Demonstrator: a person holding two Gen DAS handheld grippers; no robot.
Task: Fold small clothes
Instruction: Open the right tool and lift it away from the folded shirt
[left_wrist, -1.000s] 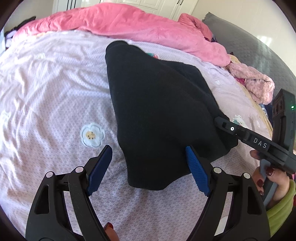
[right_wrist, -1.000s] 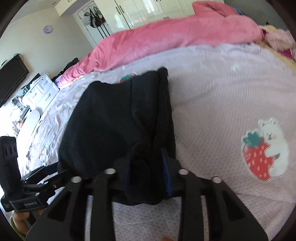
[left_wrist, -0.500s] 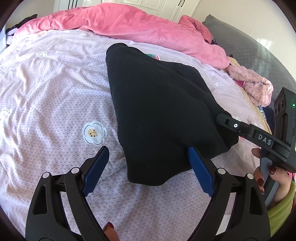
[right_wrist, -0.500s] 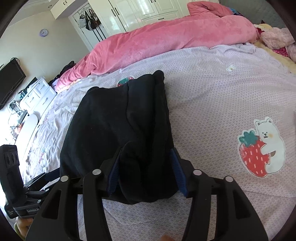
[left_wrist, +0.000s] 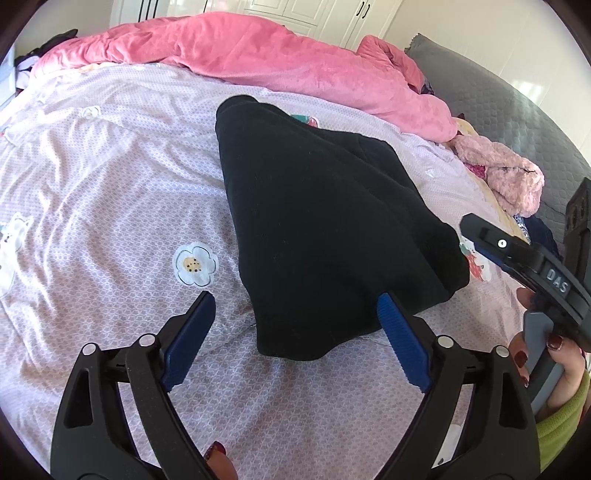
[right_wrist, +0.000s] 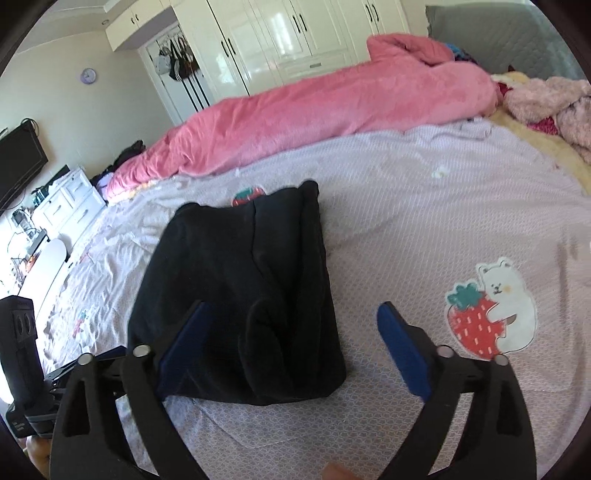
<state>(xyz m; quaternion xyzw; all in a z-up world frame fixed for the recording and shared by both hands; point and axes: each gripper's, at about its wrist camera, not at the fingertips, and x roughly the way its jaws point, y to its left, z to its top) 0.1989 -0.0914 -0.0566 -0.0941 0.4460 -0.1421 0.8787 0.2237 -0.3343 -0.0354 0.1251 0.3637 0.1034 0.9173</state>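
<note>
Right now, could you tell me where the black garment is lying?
The black garment lies folded on the lilac bedsheet, left of the strawberry-bear print, in front of the pink duvet.

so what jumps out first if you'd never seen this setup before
A folded black garment lies mid-bed on the lilac printed sheet, dark against everything else. Behind it a rumpled pink duvet runs along the far edge. Both the left gripper and right gripper hang open, holding nothing.
</note>
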